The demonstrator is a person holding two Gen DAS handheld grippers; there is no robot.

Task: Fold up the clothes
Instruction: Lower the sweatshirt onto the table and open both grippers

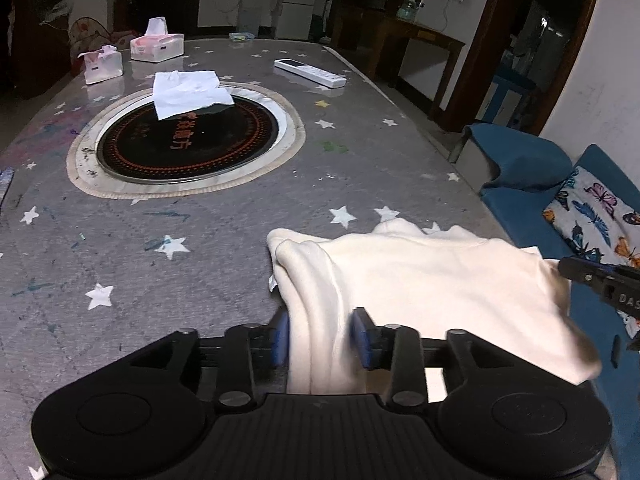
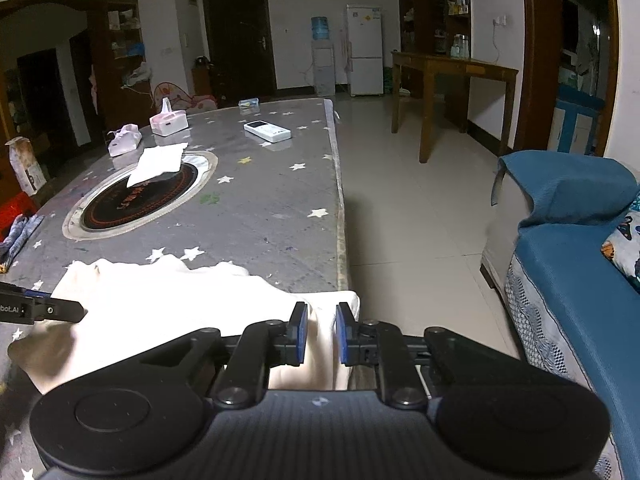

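Both my grippers pinch the cream garment (image 1: 420, 280): left gripper (image 1: 320, 338) one end, right gripper (image 2: 322, 332) the other. It stretches sideways between them over the surface's (image 2: 272, 208) near edge.

Home: sofa (image 2: 568, 264), fridge (image 2: 364, 50), table (image 2: 272, 200)

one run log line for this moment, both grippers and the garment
step: fold | left gripper: cloth bunched between fingers | right gripper: same | garment: cream, at near table edge
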